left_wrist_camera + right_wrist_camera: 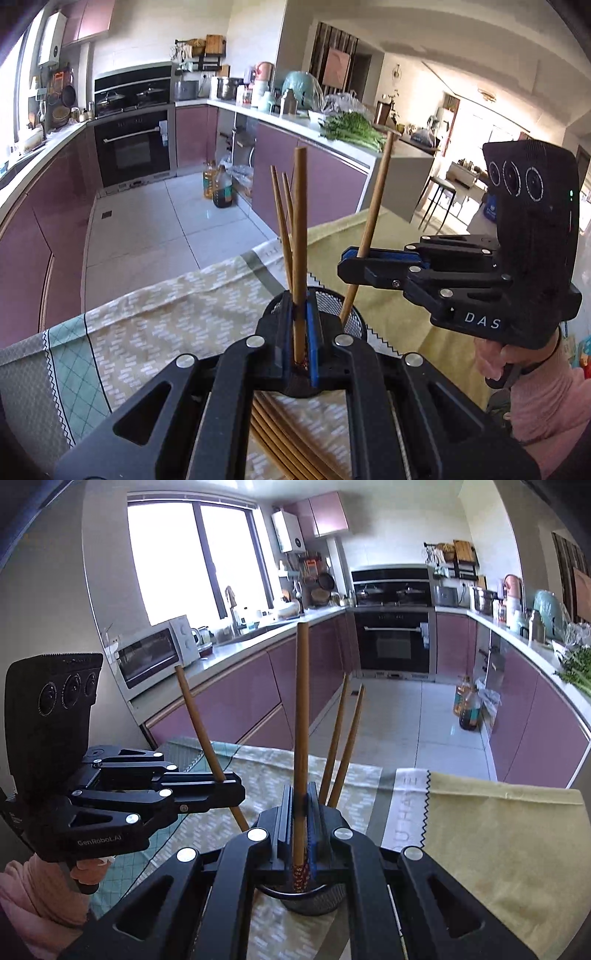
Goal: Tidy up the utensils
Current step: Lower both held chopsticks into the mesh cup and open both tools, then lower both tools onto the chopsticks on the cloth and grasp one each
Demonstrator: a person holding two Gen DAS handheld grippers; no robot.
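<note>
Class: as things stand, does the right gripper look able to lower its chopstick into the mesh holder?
Probably yes: the right gripper holds its chopstick almost upright with the tip at the holder; the mouth looks open.

A black oven sits at twelve o'clock among purple cabinets. Oil bottles stand on the floor; greens lie at one o'clock, a microwave at ten.

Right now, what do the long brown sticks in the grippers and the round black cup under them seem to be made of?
Long brown sticks: probably bamboo or wood, matte and evenly tan; one has a red patterned end.
Round black cup: most likely metal wire mesh with a dark coating, as a fine grid shows in its wall.
</note>
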